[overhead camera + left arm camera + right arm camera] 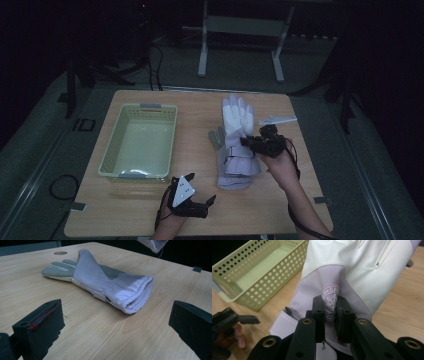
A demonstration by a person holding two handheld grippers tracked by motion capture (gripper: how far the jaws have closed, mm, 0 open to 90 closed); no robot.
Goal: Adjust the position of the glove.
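Right hand-held gripper (330, 312): jaws nearly together, pinching a raised fold of the upper glove (362, 272) at the pale-purple back panel, right on the round printed badge. In the high view the same right hand-held gripper (251, 141) sits at that glove's right edge, over the middle of the bench (200, 210). The glove hangs slack around the pinch, so the cloth gives and bunches rather than holding shape.

Second glove (100, 282) lies flat on the bench below it, palm side grey, cuff mouth open toward the left hand-held gripper's camera. In the high view the two overlap as one pile, so I cannot tell whether the lifted one is clear of the lower.

Left hand-held gripper (200, 206): jaws wide apart, nothing between them, low near the front edge of the bench, apart from the gloves.

Yellow perforated basket (112, 150) stands on the left half of the bench, nothing inside it, near the gloves but not touching.

Handling, as I judge it: light, soft, padded, no risk of breakage. A pinch of one layer may slip or drag the fabric; the gathered cuff or a thick fold through both layers looks the surer hold. The dangling fingers could catch on the basket rim.
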